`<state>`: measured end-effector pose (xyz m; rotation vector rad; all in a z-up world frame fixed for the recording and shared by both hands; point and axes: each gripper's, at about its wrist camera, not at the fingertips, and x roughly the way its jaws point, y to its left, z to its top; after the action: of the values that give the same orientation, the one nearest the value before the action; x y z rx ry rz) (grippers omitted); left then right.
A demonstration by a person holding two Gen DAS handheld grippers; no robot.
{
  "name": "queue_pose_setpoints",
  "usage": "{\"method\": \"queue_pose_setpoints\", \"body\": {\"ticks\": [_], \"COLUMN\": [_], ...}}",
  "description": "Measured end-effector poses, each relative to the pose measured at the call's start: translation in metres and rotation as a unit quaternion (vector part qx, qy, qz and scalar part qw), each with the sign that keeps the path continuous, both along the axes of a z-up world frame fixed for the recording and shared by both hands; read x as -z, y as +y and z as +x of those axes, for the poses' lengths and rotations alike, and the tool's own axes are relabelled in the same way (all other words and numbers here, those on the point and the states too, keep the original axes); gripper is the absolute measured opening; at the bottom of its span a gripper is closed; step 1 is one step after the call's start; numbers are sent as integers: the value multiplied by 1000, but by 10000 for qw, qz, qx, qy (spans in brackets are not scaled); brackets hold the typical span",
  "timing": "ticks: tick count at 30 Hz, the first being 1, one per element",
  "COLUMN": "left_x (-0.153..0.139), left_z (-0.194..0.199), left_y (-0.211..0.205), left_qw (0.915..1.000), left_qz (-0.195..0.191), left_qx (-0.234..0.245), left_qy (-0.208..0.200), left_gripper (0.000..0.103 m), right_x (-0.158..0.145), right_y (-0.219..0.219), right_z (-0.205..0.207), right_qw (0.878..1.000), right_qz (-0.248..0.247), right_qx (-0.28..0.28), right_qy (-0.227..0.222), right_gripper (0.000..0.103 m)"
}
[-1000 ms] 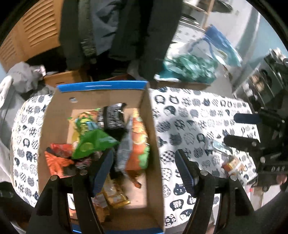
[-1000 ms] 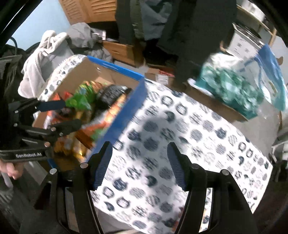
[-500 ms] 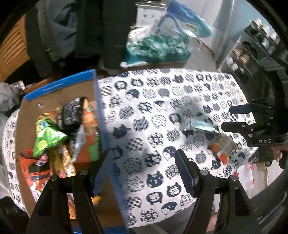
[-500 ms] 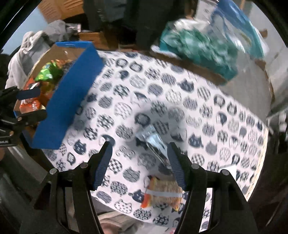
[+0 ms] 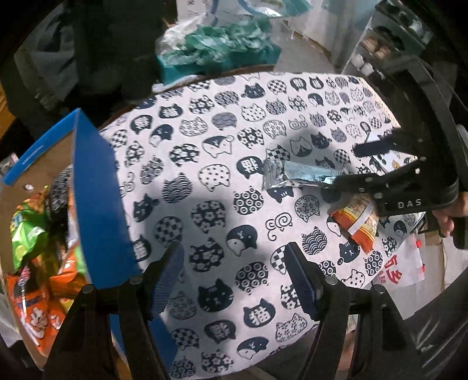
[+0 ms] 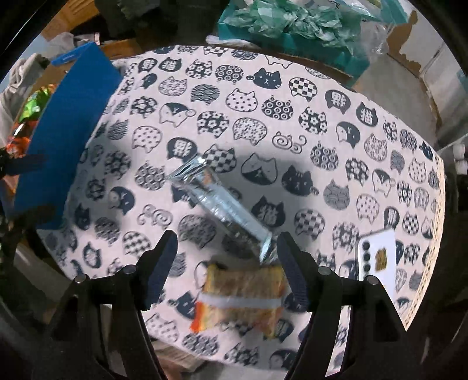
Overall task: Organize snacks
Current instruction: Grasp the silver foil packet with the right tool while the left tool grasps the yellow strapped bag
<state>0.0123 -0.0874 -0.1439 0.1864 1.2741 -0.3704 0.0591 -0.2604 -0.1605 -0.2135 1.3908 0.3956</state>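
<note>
While two snacks lie loose on the cloth, the rest sit in the box.

Silver packet [image 6: 218, 209]: long foil wrapper lying flat and slantwise on the cat-print tablecloth [image 6: 292, 117], its near end just above the right gripper's jaws.

Orange packet [image 6: 242, 298]: flat on the cloth close to the near edge, touching or just under the silver packet's near end; blurred in the right wrist view, so its print cannot be read.

Right gripper [image 6: 226, 263]: pointing down over both packets; jaws opening, wide apart, with the orange packet and the silver packet's tip showing between them, the pads pressing on neither.

Left gripper [image 5: 232, 277]: jaws wide apart over bare cloth, holding nothing.

Cardboard box [image 5: 99, 204]: blue outside, brown inside, standing on the cloth at the left gripper's left, well apart from the two loose packets.

Boxed snacks [image 5: 29, 233]: green and orange bags piled inside the box.

White phone [image 6: 377, 257]: face down near the cloth's right edge, beside the right gripper.

Person's hand [image 5: 447, 216]: fingers on the right gripper's handle, seen from the left wrist.

Green plastic bags [image 6: 292, 20]: heaped beyond the table's far edge.
</note>
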Motion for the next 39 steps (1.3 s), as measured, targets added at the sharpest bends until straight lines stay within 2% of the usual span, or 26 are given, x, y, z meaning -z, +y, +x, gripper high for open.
{"method": "queue_pose_setpoints", "body": {"ticks": [6, 15, 20, 21, 27, 29, 36, 39], "left_x": [27, 44, 50, 51, 55, 53, 39, 34], "left_z": [12, 30, 38, 40, 48, 49, 43, 38], "left_y": [-7, 1, -3, -4, -14, -19, -48, -63], "left_qw": [9998, 9990, 9993, 9994, 9993, 9994, 9994, 9988], "left_qz": [174, 42, 43, 68, 139, 117, -53, -132], "left_qx": [0, -238, -160, -139, -98, -62, 241, 415], "left_qy": [122, 372, 326, 306, 341, 319, 262, 214], "left_gripper": [72, 72, 72, 72, 72, 72, 73, 77], "right_x": [21, 47, 62, 64, 74, 72, 48, 35], "right_y": [16, 27, 30, 31, 23, 14, -9, -26], "right_z": [10, 23, 22, 22, 19, 13, 13, 16], "right_qw": [9970, 9942, 9921, 9918, 9919, 9925, 9953, 9965], "right_qz": [-178, -104, -212, -215, -255, -227, -196, -201], "right_qx": [-736, -1068, -1238, -1260, -1241, -1202, -871, -620], "right_qy": [-146, -40, 71, 79, 115, 11, -363, -526], "right_gripper": [71, 70, 62, 57, 33, 28, 27, 27]}}
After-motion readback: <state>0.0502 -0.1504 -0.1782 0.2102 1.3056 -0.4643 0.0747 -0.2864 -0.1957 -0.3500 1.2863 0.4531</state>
